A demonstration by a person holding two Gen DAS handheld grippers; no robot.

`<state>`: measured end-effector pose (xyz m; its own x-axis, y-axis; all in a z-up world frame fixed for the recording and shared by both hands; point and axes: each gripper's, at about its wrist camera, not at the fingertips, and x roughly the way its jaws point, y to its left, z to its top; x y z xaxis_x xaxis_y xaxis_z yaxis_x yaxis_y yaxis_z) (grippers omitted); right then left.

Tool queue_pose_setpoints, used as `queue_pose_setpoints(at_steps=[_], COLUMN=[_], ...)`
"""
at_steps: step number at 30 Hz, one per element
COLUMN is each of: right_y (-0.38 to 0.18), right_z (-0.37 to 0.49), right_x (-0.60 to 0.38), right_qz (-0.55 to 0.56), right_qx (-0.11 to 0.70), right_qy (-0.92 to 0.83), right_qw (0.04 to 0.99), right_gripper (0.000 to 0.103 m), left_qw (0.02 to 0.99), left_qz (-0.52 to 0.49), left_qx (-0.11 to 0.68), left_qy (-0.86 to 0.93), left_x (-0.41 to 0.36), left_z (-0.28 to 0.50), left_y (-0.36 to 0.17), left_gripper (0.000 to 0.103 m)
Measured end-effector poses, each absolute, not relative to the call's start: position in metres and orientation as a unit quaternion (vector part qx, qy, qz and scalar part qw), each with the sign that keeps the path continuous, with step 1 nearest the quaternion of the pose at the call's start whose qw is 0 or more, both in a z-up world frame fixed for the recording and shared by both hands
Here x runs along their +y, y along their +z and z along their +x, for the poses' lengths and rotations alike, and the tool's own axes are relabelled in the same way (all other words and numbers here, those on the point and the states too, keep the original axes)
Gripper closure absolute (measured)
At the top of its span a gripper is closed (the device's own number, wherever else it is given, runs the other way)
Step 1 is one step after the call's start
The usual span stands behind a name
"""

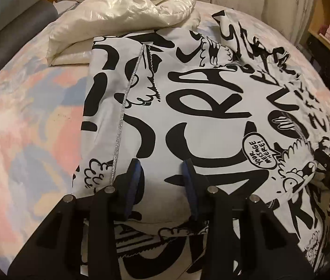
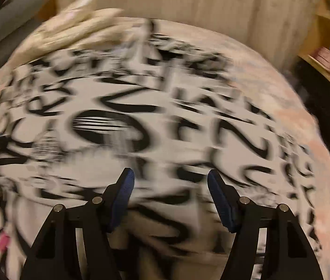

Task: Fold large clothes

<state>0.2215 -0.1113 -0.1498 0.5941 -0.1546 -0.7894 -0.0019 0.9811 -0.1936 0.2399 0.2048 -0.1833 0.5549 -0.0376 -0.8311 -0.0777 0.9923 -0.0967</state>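
Beneath both grippers, graffiti-print garment spread on bed, left fingers and right fingers parted wide, empty.

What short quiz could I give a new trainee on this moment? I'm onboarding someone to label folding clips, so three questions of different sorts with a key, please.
1. True or false: the left gripper is clamped shut on the graffiti-print garment.
2. Multiple choice: what lies at the far edge of the garment in the left wrist view? A) a cream puffy jacket B) a red towel C) a laundry basket
3. Fill in: the silver strip on the garment is a ____.

Key
1. False; its fingers stand apart over the cloth.
2. A.
3. Zipper, as far as the picture shows. The right gripper is open too, over blurred cloth.
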Motion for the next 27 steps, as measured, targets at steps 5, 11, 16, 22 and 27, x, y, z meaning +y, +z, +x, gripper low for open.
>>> queue_pose_setpoints(at_steps=[5, 11, 16, 22, 27], right_y=[-0.142, -0.132, -0.123, -0.112, -0.105], right_z=[0.21, 0.207, 0.21, 0.196, 0.182], right_x=[-0.141, -0.135, -0.13, -0.134, -0.141], right_qz=[-0.027, -0.03, -0.02, -0.004, 0.016], right_qx=[0.457, 0.448, 0.446, 0.448, 0.451], right_qy=[-0.038, -0.032, -0.027, -0.029, -0.031], right_qw=[0.888, 0.893, 0.894, 0.894, 0.892], right_gripper=[0.038, 0.038, 0.038, 0.038, 0.037], left_qw=[0.88, 0.88, 0.884, 0.889, 0.891], left_qz=[-0.058, -0.064, -0.061, -0.049, -0.049], left_qx=[0.472, 0.471, 0.464, 0.456, 0.451], left_qy=[0.009, -0.003, -0.008, -0.013, -0.016], left_x=[0.209, 0.208, 0.204, 0.198, 0.195], left_z=[0.239, 0.231, 0.219, 0.205, 0.189], left_y=[-0.178, -0.168, -0.154, -0.139, -0.127], left_gripper=[0.067, 0.051, 0.041, 0.04, 0.04])
